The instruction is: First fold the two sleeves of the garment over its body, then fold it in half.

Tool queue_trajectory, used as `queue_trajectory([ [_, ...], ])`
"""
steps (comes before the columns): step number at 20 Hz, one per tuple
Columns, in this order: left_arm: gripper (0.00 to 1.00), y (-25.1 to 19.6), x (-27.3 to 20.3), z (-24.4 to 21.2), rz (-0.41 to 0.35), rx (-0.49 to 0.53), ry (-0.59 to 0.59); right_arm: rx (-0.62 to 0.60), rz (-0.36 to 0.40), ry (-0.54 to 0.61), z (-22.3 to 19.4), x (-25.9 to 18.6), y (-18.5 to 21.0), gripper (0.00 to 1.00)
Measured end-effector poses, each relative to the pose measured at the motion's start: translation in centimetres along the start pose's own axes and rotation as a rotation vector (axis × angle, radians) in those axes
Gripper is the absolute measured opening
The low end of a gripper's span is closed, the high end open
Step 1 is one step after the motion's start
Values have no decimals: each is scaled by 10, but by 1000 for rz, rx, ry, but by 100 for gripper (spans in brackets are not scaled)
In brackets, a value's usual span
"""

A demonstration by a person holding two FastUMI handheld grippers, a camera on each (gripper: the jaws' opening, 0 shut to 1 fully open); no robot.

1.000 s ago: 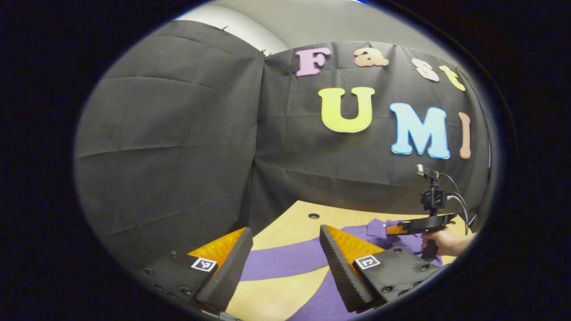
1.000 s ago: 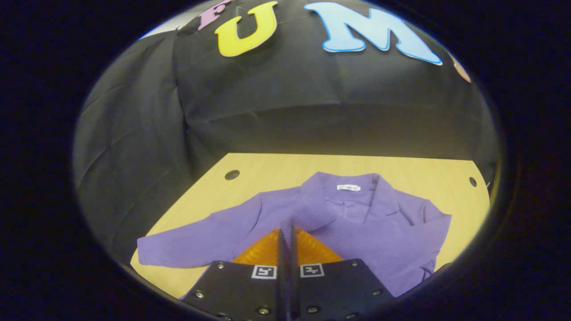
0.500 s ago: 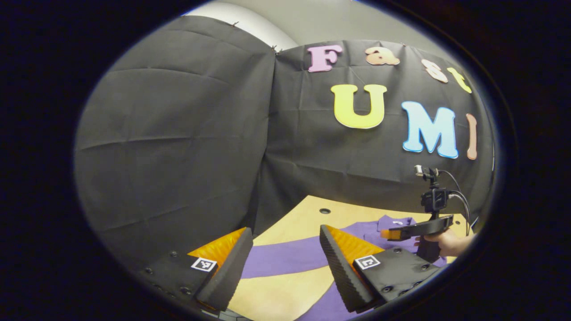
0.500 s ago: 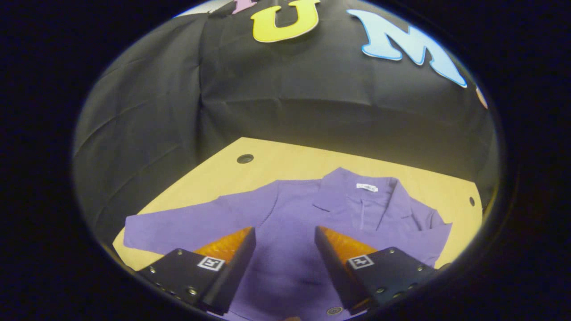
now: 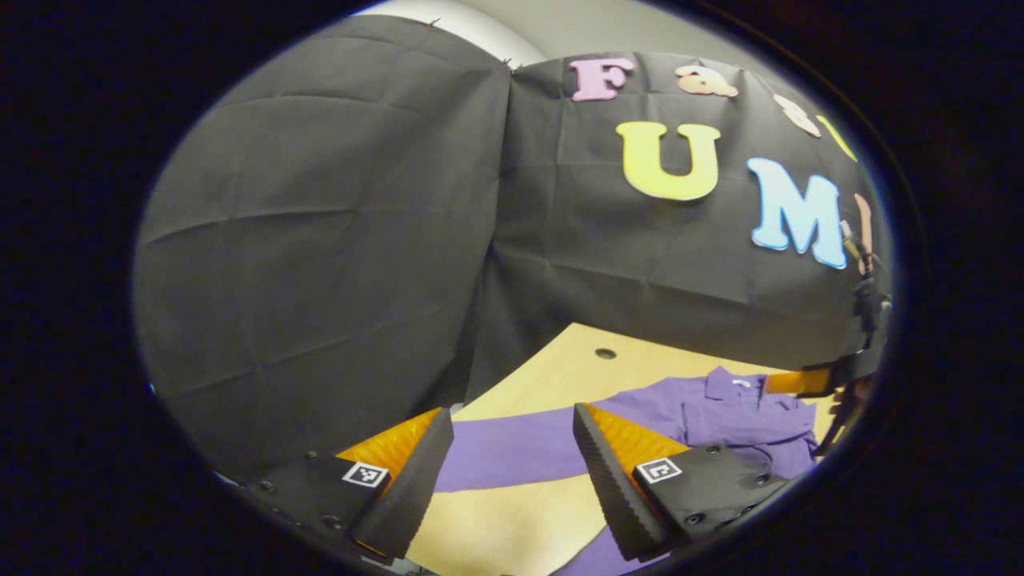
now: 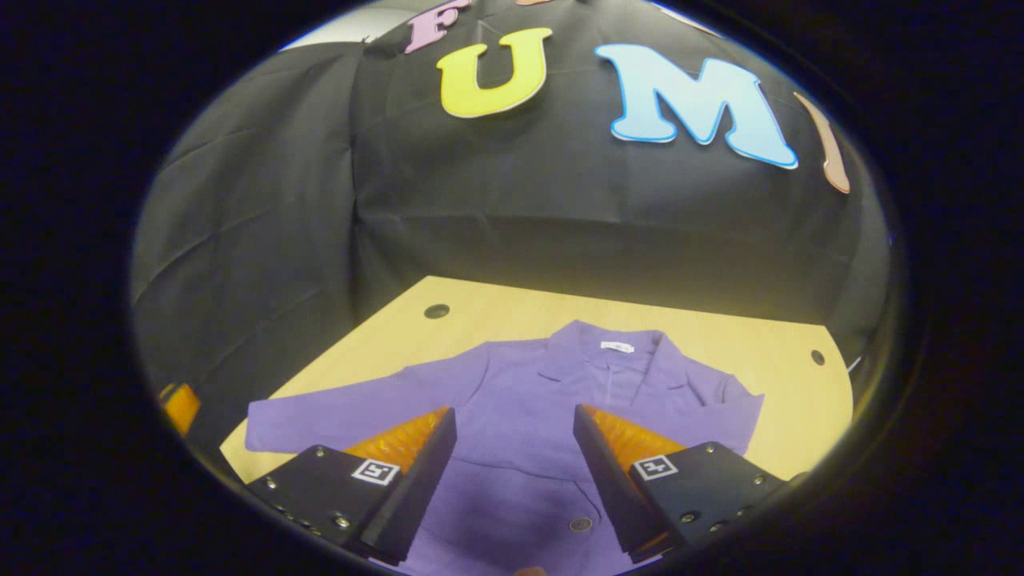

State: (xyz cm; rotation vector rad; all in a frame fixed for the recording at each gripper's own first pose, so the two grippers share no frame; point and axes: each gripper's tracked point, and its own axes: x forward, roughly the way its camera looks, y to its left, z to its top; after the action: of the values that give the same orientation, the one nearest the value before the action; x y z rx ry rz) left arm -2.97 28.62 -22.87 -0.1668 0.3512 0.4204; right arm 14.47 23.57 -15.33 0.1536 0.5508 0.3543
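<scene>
Both my grippers, left (image 5: 512,472) and right (image 6: 512,472), hang with fingers spread, holding nothing. The long sleeve (image 6: 360,412) lies flat on the desk (image 6: 512,316); a shallow pinch may slip.

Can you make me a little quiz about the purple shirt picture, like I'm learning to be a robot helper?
1. True or false: the right gripper is pinching the purple shirt.
2. Which sleeve lies stretched flat on the wooden table? A) left sleeve B) right sleeve C) both
3. Fill in: the left gripper has its jaws ____ above the outstretched sleeve.

Key: 1 false, its jaws are apart. 2 A, the right one is already folded onto the body. 3 open.
</scene>
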Motion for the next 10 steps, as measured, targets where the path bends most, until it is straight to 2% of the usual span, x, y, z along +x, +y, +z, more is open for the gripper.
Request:
queue_trajectory([
  [5, 96, 38, 51, -46, 97, -32, 102, -23, -53, -46, 5, -63, -16, 90],
  [6, 96, 46, 60, -57, 111, -34, 128, -21, -67, -50, 3, -74, -18, 93],
  [7, 96, 53, 67, -68, 125, -42, 160, -14, -78, -50, -1, -83, -21, 90],
  [10, 97, 77, 92, -95, 159, -83, 238, 4, -133, -51, -9, -103, -32, 93],
])
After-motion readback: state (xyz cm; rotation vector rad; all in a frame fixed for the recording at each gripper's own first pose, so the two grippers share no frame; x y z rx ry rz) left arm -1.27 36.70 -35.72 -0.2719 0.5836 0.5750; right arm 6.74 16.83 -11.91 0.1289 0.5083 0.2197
